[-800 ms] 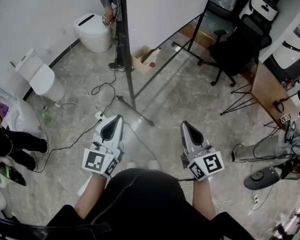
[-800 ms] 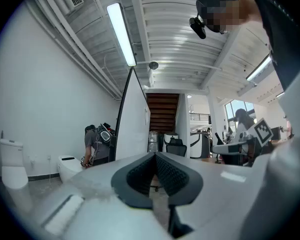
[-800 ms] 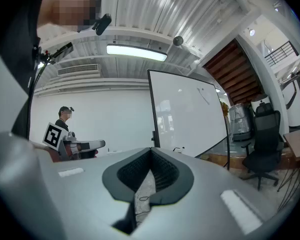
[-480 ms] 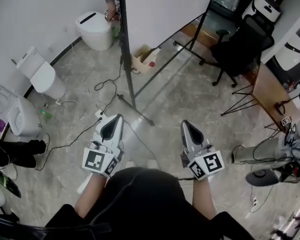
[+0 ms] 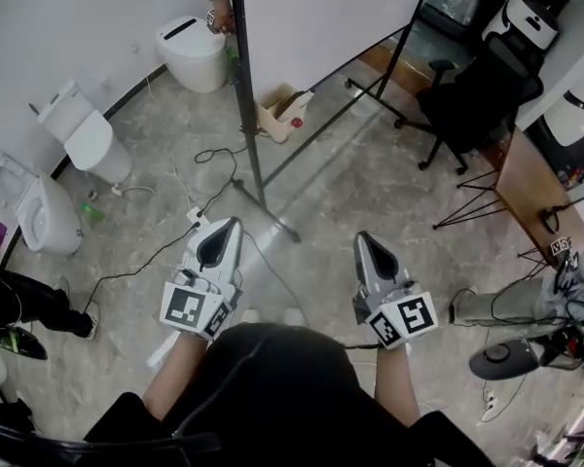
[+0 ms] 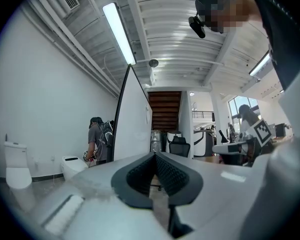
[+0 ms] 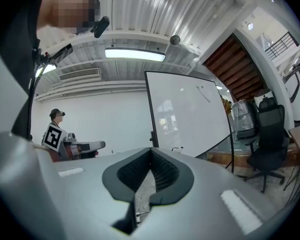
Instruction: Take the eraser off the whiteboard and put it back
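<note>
In the head view the left hand-held gripper (image 5: 224,233) and the right hand-held gripper (image 5: 367,246) sit side by side as in the earlier frames, while the toilets (image 5: 88,139) have slid a little in the picture. In the left gripper view the jaws are together with nothing between them, and the whiteboard (image 6: 132,124) stands ahead, almost edge-on. In the right gripper view the jaws are also together and empty, and the eraser is too small to pick out on the whiteboard.
</note>
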Motion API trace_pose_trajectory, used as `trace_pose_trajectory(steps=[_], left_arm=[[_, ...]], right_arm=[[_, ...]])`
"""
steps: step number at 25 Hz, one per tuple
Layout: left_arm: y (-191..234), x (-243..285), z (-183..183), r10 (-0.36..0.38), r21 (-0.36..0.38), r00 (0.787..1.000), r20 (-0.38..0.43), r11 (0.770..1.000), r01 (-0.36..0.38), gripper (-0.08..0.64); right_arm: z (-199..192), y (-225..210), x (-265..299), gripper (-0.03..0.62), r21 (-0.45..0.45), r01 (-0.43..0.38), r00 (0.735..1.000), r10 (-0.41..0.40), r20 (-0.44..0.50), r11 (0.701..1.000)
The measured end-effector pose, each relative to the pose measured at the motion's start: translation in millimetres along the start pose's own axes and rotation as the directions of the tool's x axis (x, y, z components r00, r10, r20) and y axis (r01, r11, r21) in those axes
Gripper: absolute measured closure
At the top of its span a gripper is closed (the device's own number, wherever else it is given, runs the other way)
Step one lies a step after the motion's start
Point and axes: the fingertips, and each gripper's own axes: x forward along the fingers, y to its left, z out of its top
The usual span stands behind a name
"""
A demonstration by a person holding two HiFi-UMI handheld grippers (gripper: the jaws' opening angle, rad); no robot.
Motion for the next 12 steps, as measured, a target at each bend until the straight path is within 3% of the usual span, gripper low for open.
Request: trace_pose_trajectory(steps=[12], left_arm=[[-14, 4, -8, 0.041, -0.004, 0.999, -0.006, 0.999, -0.041, 0.555]], right_arm=[[-3, -14, -8, 0.583, -0.002, -0.052, 0.999, 0.052, -0.017, 0.999]])
